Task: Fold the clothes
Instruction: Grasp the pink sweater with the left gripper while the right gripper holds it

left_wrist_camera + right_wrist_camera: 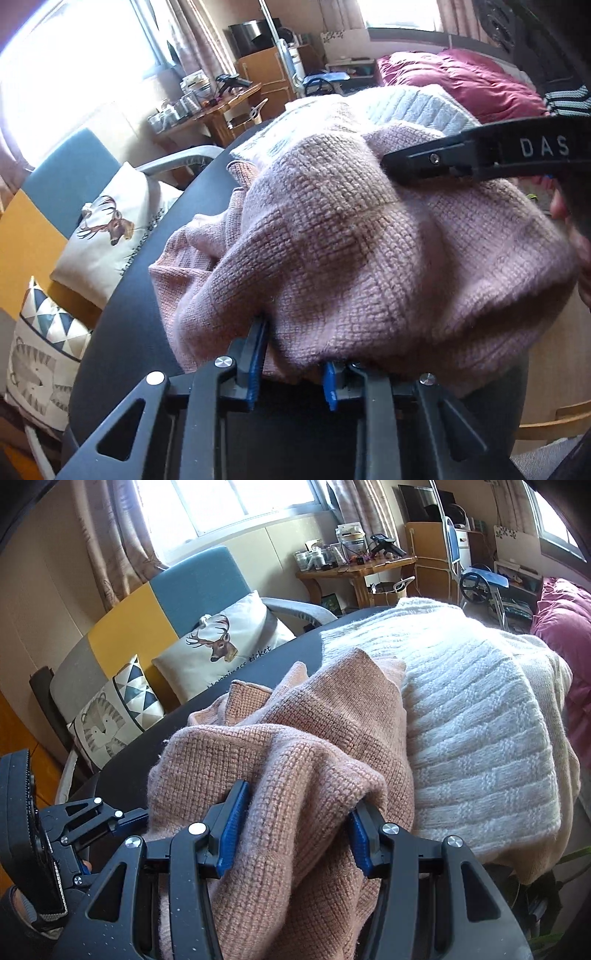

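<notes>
Fabric fills the gap between both sets of fingers, and that is what the coming move turns on. Landmark for all that follows: the pink sweater (369, 258), a bunched knit heaped on the dark table (122, 332).

At the sweater's near-left edge, the left gripper (295, 369) has a fold pinched between its blue pads (256, 354); the jaws stand narrow and the knit bulges out above them, so I judge it gripping. Further right, the right gripper (295, 830) holds a thicker roll of the same sweater, its pads (232, 823) pressed into the cloth from either side with the jaws wider apart. In the left view the side of that gripper lies across the sweater's upper right.

Both hands grip the near side, and the rest of the sweater runs away from the fingers toward the far rim of the table. Its long axis cannot be told while it is so crumpled. Neither hand looks clearly nearer to the free end.

Behind the sweater and to its right lies a white knit (480, 720), touching it and partly under it. Sleeves, hem and neckline of the sweater are not distinguishable. The fingertips are buried in cloth, and the near edge drops out of both views.
</notes>
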A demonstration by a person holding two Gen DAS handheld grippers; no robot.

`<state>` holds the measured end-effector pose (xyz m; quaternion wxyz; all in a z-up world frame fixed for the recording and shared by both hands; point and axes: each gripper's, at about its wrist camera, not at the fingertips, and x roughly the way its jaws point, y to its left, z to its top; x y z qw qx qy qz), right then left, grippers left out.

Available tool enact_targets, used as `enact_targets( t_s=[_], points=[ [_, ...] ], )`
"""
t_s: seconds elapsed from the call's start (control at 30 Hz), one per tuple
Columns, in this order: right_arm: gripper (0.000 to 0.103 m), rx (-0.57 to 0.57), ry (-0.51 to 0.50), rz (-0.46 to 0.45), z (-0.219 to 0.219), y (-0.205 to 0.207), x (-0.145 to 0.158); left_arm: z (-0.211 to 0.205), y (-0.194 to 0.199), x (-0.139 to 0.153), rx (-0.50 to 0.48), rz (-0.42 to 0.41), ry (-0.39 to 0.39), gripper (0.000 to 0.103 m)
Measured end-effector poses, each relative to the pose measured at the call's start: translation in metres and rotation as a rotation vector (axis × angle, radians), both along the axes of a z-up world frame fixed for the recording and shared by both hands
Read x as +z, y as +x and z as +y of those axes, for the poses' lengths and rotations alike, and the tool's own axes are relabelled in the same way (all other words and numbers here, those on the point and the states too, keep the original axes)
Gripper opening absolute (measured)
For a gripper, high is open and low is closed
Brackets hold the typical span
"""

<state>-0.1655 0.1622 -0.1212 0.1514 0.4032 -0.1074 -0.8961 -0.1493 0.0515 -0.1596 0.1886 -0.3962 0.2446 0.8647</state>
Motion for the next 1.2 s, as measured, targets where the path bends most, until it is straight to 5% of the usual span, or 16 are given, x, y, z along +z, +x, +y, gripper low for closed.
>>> enact_targets(
  t_s=[0.3,0.77,0.93,1.2],
  points=[
    [0.053,-0.011,0.008,0.002,-0.001,-0.002,0.001,0.021,0.004,0.005,0.084,0.048,-0.077,0.011],
    [0.053,-0.058,-0.007,0.040,0.043,0.041,0.011,0.051,0.030,0.026,0.017,0.091,-0.150,0.006],
    [0.053,-0.085,0.045,0.098,0.054,0.067,0.019,0.045,0.031,0.050,0.062,0.057,-0.037,0.006],
    [0.054,-0.064,0.085,0.071,0.051,0.107,-0.003,0.016,0.031,0.096,0.213,0.077,0.161,0.006]
  ],
)
